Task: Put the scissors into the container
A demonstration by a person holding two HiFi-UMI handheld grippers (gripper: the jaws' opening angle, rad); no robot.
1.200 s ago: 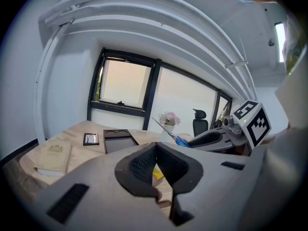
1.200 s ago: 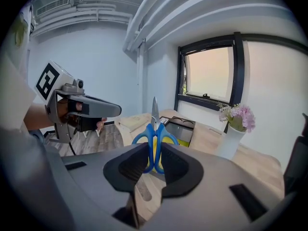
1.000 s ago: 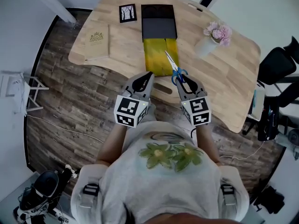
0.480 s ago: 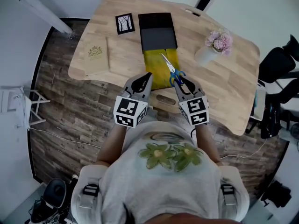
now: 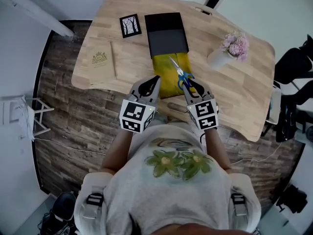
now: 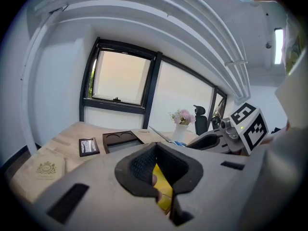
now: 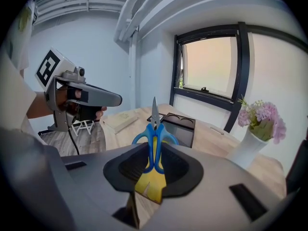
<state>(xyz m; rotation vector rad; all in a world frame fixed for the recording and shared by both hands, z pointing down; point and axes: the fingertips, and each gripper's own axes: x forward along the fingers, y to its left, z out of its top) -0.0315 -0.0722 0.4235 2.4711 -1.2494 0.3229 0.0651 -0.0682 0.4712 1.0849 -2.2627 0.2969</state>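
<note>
The scissors [image 5: 180, 72] are off the table, gripped by their blue handles in the right gripper [image 5: 190, 82]. The jaws are pressed against the two loops from either side, and the closed blades point up and away from us. In the head view they hang over the yellow sheet [image 5: 164, 67], with the blade tips reaching toward the black container [image 5: 166, 31] but not over it.

The container lies flat on the wooden table [image 5: 244, 82] at the far end of the yellow sheet, touching or overlapping it. The right gripper view shows two round recesses along one end and a longer compartment beside them. We see nothing inside it.

The left gripper [image 5: 155, 80] hangs just beside the right one, over the near left edge of the yellow sheet. Its jaws are pressed together, and we can make out nothing clamped between them. The only yellow there is the sheet showing through the gap below.

We judge the pick-up done and the delivery left: the scissors have to travel forward over the container, come down into the long compartment and be released.

Around the work sit a small framed picture [image 5: 130, 25] and a tan booklet [image 5: 100, 58] to the left. A white vase of pink flowers [image 5: 220, 55] stands to the right, well clear of the path.
</note>
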